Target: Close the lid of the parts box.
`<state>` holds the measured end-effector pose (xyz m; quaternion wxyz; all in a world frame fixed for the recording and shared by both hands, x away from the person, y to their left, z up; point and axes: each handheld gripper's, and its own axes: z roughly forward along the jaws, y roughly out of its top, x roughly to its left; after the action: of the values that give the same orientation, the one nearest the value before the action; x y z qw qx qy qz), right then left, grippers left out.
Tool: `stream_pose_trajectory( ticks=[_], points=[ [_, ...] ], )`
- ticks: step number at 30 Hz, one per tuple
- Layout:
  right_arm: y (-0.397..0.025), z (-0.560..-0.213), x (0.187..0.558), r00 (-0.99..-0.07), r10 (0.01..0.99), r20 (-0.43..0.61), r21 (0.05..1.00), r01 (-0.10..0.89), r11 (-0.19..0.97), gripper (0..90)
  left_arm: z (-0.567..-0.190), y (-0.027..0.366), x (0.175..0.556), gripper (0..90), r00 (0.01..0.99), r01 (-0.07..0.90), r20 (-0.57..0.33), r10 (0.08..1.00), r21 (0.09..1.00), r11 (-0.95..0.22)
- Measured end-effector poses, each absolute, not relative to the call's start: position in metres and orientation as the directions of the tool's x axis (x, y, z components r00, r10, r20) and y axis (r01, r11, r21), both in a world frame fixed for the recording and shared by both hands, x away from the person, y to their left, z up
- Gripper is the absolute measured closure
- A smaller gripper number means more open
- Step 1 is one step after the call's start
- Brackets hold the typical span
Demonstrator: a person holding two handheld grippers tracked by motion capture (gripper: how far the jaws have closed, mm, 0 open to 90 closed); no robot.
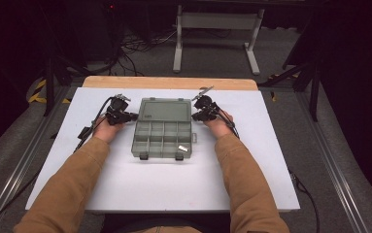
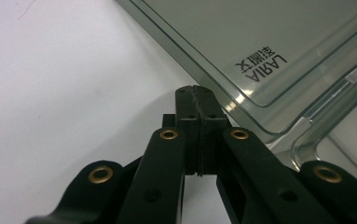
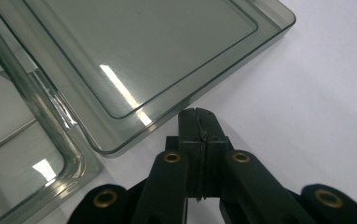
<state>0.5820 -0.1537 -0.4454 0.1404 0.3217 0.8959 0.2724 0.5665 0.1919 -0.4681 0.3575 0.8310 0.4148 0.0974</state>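
Box: clear organiser box [image 1: 163, 128] lies open on the desk [image 1: 271, 160].
Left gripper [image 1: 134, 116]: jaws together, just beside the lid's [image 1: 165, 109] left edge.
Right gripper [image 1: 194, 117]: jaws together, just beside the lid's right edge.

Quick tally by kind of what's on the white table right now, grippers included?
Compartment box, lid open flat: 1
Small silvery piece in a front right compartment: 1
Grippers, left gripper and right gripper, both shut beside the lid: 2
Total: 4
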Motion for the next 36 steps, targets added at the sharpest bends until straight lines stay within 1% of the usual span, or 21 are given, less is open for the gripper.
stream_pose_trajectory(
  ticks=[7,28,36],
  points=[
    [-0.1523,-0.4453,0.582,-0.752,0.653,-0.085,0.573,0.5,0.65,90.0,-0.4677,0.1918,0.5674,89.9,0.637,0.627,-0.145,0.757,0.669,-0.399],
    [-0.15,-0.4449,0.5829,-0.749,0.654,-0.106,0.566,0.495,0.659,90.0,-0.4659,0.1923,0.5696,90.0,0.645,0.628,-0.138,0.752,0.656,-0.418],
    [-0.15,-0.4444,0.5826,-0.753,0.65,-0.099,0.56,0.498,0.662,90.0,-0.4649,0.1917,0.57,90.0,0.646,0.634,-0.139,0.751,0.646,-0.425]
  ],
)
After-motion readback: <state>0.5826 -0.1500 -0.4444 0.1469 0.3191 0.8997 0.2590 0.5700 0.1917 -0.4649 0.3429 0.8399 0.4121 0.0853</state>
